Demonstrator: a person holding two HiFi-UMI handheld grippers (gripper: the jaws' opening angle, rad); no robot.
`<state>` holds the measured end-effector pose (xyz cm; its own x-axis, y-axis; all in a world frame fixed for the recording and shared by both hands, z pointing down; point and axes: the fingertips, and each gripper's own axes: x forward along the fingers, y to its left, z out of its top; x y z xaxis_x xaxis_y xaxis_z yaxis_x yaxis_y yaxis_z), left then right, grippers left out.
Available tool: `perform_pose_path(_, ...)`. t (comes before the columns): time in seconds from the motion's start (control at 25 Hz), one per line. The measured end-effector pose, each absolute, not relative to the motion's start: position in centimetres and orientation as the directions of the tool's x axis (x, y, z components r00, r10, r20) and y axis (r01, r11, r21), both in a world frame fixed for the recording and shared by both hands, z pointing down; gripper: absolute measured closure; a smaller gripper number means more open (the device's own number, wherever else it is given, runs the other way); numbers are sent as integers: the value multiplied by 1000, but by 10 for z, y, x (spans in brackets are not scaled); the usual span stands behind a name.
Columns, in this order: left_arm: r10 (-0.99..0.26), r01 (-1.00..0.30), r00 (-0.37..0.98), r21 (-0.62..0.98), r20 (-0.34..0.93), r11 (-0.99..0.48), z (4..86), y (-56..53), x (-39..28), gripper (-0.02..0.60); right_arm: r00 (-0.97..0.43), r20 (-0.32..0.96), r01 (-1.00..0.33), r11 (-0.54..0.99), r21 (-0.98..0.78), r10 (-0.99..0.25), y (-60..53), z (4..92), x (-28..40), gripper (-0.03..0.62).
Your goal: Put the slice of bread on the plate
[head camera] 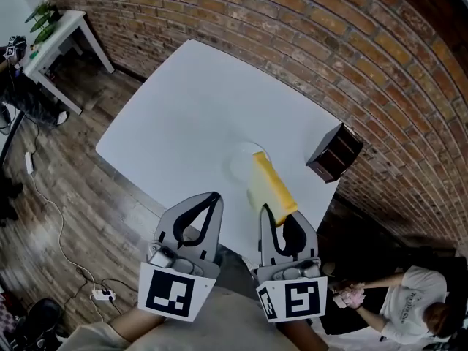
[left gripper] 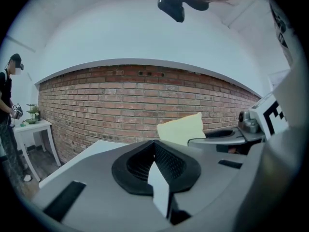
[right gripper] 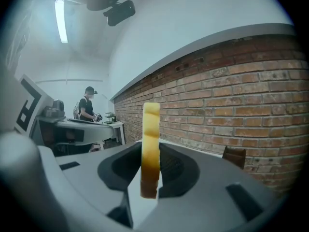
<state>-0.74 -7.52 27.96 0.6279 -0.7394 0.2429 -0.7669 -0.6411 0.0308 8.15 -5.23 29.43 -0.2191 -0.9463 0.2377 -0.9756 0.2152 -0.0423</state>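
My right gripper [head camera: 281, 214] is shut on one end of a yellow slice of bread [head camera: 274, 183]. The slice sticks out over the near part of the white table [head camera: 183, 108], held on edge. A pale plate [head camera: 235, 164] lies on the table under the slice's far end. In the right gripper view the bread [right gripper: 150, 144] stands upright between the jaws. My left gripper [head camera: 213, 198] hovers at the table's near edge, left of the bread, its tips together with nothing between them. From the left gripper view the bread [left gripper: 181, 128] shows to the right.
A dark wooden box [head camera: 334, 152] sits at the table's right corner by the brick wall [head camera: 292, 35]. A small white side table [head camera: 62, 35] with a plant stands far left. A person [head camera: 409, 306] sits at lower right. Cables lie on the wooden floor [head camera: 66, 225].
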Motion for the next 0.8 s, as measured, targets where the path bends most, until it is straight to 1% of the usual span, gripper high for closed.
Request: perform_pose_path(0.8, -726, -770, 615, 34, 307, -637, 304, -100, -6, 574, -287, 299, -958, 274, -86, -910, -100, 340, 69, 497)
